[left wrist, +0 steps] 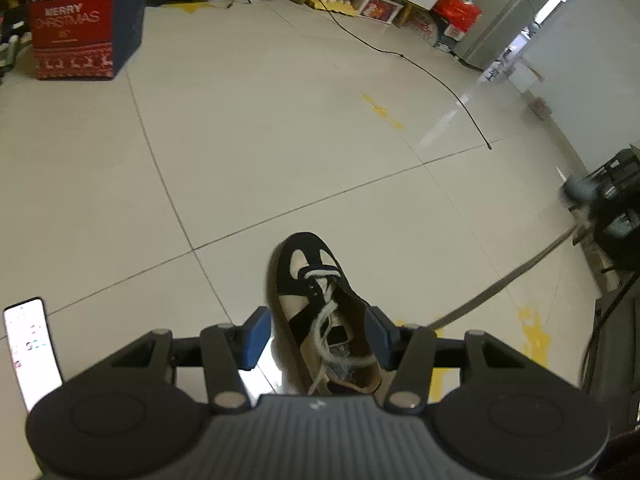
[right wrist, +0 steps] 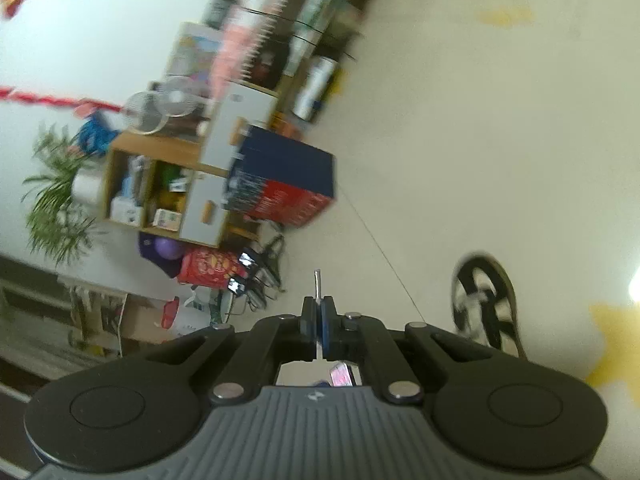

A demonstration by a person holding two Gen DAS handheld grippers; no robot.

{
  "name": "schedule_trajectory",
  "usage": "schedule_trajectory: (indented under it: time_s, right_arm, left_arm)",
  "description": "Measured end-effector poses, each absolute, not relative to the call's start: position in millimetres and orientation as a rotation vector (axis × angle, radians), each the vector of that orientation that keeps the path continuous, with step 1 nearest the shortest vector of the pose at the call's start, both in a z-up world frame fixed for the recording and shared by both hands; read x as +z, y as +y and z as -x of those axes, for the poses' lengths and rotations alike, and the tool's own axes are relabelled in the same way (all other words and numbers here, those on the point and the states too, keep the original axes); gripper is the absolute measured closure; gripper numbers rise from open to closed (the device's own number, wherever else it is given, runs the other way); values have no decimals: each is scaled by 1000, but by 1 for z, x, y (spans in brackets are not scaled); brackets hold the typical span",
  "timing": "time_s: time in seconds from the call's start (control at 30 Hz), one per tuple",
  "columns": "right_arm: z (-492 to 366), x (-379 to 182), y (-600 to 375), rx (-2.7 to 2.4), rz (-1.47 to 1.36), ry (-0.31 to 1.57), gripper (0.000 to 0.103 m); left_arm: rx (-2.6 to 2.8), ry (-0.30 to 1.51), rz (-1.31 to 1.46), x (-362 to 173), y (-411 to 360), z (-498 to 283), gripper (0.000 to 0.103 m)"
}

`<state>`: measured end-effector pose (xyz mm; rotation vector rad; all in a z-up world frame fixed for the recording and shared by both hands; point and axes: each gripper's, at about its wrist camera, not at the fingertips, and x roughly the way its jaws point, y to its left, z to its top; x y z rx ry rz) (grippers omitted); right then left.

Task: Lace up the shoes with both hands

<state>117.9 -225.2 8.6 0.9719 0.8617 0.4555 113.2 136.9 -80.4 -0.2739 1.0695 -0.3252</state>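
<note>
My left gripper (left wrist: 318,338) tilts steeply down at the floor (left wrist: 280,152), its jaws standing apart with the black and cream shoe (left wrist: 320,312) showing between them; whether the blue pads (left wrist: 256,338) touch the shoe's sides I cannot tell. The shoe points its toe away from me, and its white lace (left wrist: 324,320) lies loose and tangled over the tongue. From the shoe's right side a taut stretch of lace (left wrist: 500,280) runs up and out to my right gripper (left wrist: 588,200), which that view catches only as a dark blur at the edge. My right gripper (right wrist: 318,320), seen from its own camera, points closer to level and is rolled hard over, so the room stands sideways: its jaws are together, clamped on the lace, whose stiff tip (right wrist: 318,282) pokes out just beyond the pads. That view shows the shoe (right wrist: 486,304) only blurred, low at the right. The left view alone gives a lit phone (left wrist: 32,348) beside me on the floor, a red Christmas box (left wrist: 76,28) well off, and a black cable (left wrist: 420,68) trailing across the tiles. The right view alone gives the shelves (right wrist: 168,184) and a green plant (right wrist: 56,196) against the wall.
</note>
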Motion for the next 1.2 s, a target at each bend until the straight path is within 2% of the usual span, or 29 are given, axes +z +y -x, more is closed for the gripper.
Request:
schedule_trajectory:
  time_s: [0.37, 0.6, 1.03, 1.2]
  right_arm:
    - [-113, 120, -233, 464, -660, 644, 100]
    - [-111, 159, -233, 405, -255, 610, 100]
    - [-89, 171, -187, 470, 658, 669, 100]
    - [-81, 175, -171, 510, 865, 696, 100]
  left_arm:
    - [-342, 1059, 285, -71, 126, -93, 48]
    - [-351, 1055, 253, -68, 118, -95, 48]
    - [-342, 1103, 217, -73, 111, -94, 48]
    - [-347, 1122, 182, -79, 107, -94, 48]
